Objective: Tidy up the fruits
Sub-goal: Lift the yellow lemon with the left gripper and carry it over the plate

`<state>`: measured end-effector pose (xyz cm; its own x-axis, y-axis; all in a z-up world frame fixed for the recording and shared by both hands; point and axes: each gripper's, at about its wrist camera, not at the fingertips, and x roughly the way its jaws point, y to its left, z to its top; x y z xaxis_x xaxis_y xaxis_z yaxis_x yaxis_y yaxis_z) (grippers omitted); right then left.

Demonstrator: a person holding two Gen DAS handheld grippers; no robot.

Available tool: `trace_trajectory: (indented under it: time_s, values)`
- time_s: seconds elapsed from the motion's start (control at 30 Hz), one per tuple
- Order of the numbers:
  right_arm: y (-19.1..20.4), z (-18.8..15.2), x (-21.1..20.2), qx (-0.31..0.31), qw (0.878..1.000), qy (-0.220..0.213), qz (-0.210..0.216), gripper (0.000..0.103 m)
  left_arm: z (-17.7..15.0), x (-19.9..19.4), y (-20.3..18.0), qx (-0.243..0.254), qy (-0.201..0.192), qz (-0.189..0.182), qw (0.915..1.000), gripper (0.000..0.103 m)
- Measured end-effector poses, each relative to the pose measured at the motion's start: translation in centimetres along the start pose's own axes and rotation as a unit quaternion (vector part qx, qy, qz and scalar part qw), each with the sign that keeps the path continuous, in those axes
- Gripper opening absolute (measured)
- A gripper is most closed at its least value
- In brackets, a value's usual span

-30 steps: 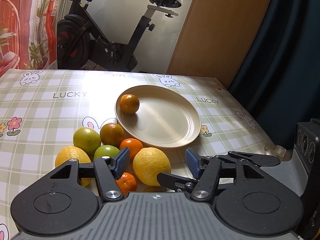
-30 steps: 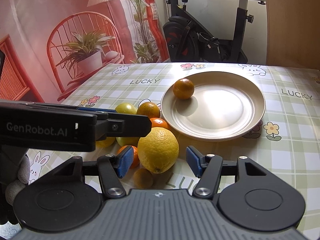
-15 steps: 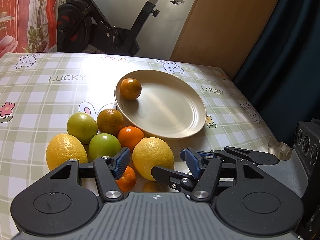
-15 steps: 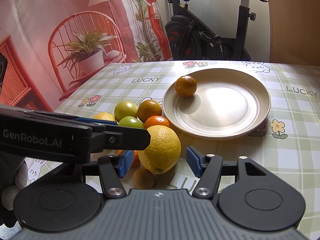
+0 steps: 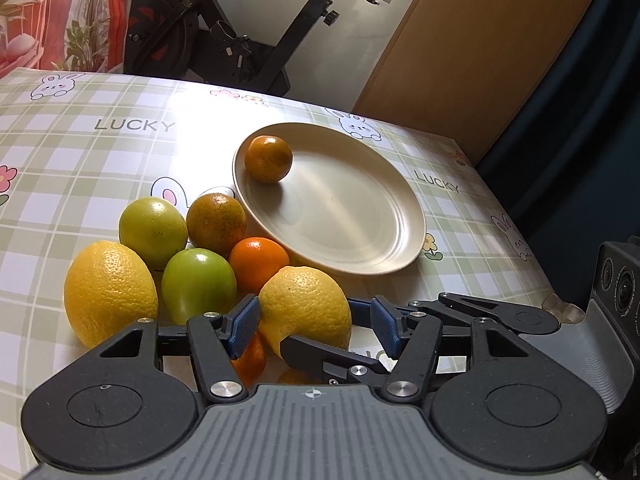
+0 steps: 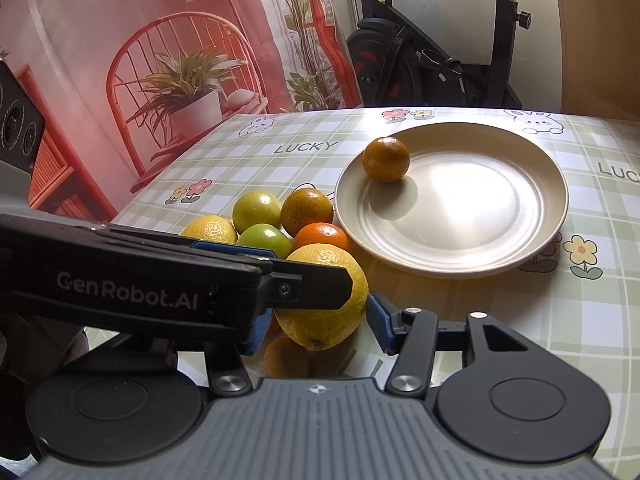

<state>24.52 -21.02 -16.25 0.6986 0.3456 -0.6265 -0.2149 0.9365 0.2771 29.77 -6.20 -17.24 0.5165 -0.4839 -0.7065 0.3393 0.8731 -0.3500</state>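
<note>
A cream plate (image 5: pixel 360 240) (image 6: pixel 500 248) holds one dull orange (image 5: pixel 268 159) (image 6: pixel 385 159) at its far left rim. A pile of fruit lies left of the plate. Nearest is a big yellow lemon (image 5: pixel 306 310) (image 6: pixel 332 304). Both grippers straddle it. My left gripper (image 5: pixel 314 322) is open, its left pad touching the lemon. My right gripper (image 6: pixel 320 328) is open around the same lemon, with the left gripper's finger crossing in front. Behind are a second lemon (image 5: pixel 110 294), two green fruits (image 5: pixel 198 282) (image 5: pixel 153 226), and several oranges (image 5: pixel 258 258) (image 5: pixel 216 222).
The table has a green checked cloth printed with LUCKY (image 5: pixel 134 125). Its right edge (image 5: pixel 532 248) drops to a dark curtain. An exercise bike (image 5: pixel 240 40) stands behind the table. A small brownish fruit (image 6: pixel 286 358) lies under the right gripper.
Both grippers have moved forward and lower toward the near lemon, which now sits deeper between their pads. The fruit has not moved.
</note>
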Motion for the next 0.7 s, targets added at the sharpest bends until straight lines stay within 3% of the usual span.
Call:
trace_trajectory:
  time_s: [0.4, 0.7]
  values:
    - [0.0, 0.3, 1.1, 0.005, 1.000, 0.010, 0.002, 0.059, 0.2, 0.3, 0.6, -0.005, 0.000, -0.011, 0.9999, 0.056]
    - [0.0, 0.7, -1.0, 0.019, 1.000, -0.015, -0.005, 0.058, 1.1, -1.4, -1.0, 0.025, -0.031, -0.016, 0.9991, 0.056]
